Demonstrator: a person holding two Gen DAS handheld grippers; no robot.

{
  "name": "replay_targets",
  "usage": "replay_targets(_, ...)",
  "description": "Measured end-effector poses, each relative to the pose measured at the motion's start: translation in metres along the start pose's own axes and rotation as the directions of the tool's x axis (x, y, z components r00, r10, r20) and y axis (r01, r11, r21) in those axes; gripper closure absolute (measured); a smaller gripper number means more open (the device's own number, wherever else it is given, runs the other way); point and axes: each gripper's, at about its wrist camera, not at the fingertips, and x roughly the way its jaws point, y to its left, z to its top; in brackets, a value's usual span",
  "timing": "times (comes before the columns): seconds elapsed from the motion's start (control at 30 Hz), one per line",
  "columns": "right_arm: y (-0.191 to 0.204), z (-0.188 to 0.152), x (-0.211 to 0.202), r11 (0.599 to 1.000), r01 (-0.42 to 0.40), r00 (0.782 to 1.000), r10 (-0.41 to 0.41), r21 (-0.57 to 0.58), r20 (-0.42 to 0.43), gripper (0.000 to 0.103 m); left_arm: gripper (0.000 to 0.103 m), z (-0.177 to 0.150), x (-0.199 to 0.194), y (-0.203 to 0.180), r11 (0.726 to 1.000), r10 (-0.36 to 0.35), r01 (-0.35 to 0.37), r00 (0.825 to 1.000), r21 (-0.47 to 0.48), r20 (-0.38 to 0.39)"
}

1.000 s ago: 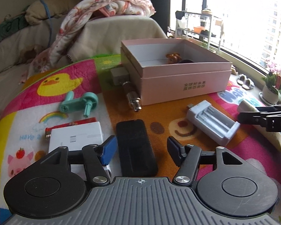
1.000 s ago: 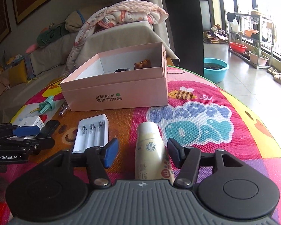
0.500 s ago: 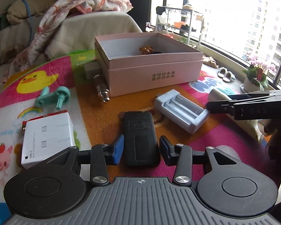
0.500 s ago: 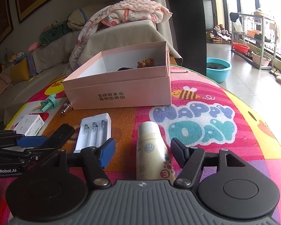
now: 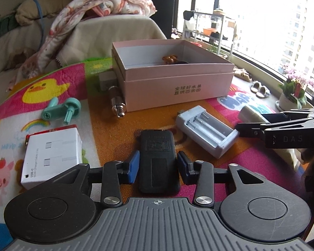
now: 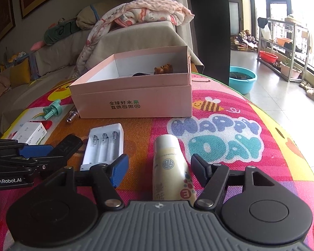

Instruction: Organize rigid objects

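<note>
A flat black case (image 5: 157, 146) lies on the colourful play mat. My left gripper (image 5: 158, 167) straddles its near half, jaws closing, with the blue pads (image 5: 134, 167) against both its sides. From the right wrist view the left gripper (image 6: 31, 154) sits low at the left over the case (image 6: 69, 144). A cream tube (image 6: 169, 163) lies lengthways between the fingers of my right gripper (image 6: 159, 167), which is open with gaps on both sides. The open pink box (image 5: 178, 83) stands behind, with a small brown figure (image 5: 169, 59) inside.
A white battery charger (image 5: 207, 131) lies between the two grippers. A white USB-C cable box (image 5: 52, 152), a teal plastic part (image 5: 62, 108) and a metal cylinder (image 5: 117, 102) lie left of the pink box. A covered sofa is behind; window and potted flowers to the right.
The left gripper has moved forward over the black case and its jaws have narrowed onto it. The right gripper's jaws have widened a little around the tube.
</note>
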Motion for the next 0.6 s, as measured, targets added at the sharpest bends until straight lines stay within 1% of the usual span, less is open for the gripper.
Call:
replay_targets(0.07,0.002,0.000,0.000,1.000,0.014,1.000,-0.014,-0.012,-0.007,0.037,0.059,-0.002,-0.002,0.000,1.000,-0.010,0.010,1.000,0.012,0.007)
replay_targets(0.13,0.006,-0.001,-0.001,0.999,0.029,0.999,-0.029,-0.035,-0.017,0.038,0.060,-0.005,-0.006,0.000,0.999,-0.035,0.035,0.999,0.019,0.006)
replay_targets(0.17,0.007,-0.002,-0.002,0.998,0.039,0.999,-0.040,-0.052,-0.021,0.046,0.060,-0.006,-0.008,0.000,0.999,-0.045,0.045,0.999,0.026,0.006)
replay_targets(0.2,0.009,-0.003,-0.004,0.996,0.055,0.998,-0.057,-0.074,-0.023,0.059,0.060,-0.009,-0.011,-0.001,0.998,-0.055,0.055,0.998,0.035,0.007)
replay_targets(0.23,0.011,-0.004,-0.006,0.993,0.072,0.997,-0.074,-0.095,-0.025,0.064,0.060,-0.011,-0.014,-0.002,0.997,-0.067,0.066,0.998,0.048,0.008)
replay_targets(0.27,0.010,-0.004,-0.009,0.991,0.072,0.997,-0.076,-0.110,-0.031,0.069,0.060,-0.014,-0.017,-0.003,0.995,-0.077,0.076,0.997,0.057,0.011)
replay_targets(0.37,0.007,-0.004,-0.019,0.993,0.021,0.997,-0.029,-0.115,-0.068,0.077,0.060,-0.019,-0.030,-0.006,0.991,-0.106,0.103,0.994,0.084,0.036)
replay_targets(0.43,0.005,-0.003,-0.027,0.992,0.001,0.997,-0.011,-0.127,-0.079,0.077,0.060,-0.015,-0.041,-0.004,0.990,-0.124,0.118,0.990,0.081,0.067)
replay_targets(0.47,0.005,-0.001,-0.032,0.991,-0.001,0.998,-0.008,-0.133,-0.070,0.077,0.060,-0.009,-0.046,-0.002,0.989,-0.134,0.128,0.987,0.074,0.085)
replay_targets(0.53,0.005,0.009,-0.046,0.989,0.000,1.000,-0.004,-0.145,-0.023,0.077,0.060,0.013,-0.057,0.001,0.987,-0.153,0.143,0.978,0.074,0.141)
replay_targets(0.6,0.004,0.029,-0.061,0.989,0.000,0.999,0.008,-0.150,0.052,0.077,0.060,0.042,-0.068,0.002,0.987,-0.145,0.124,0.966,0.106,0.215)
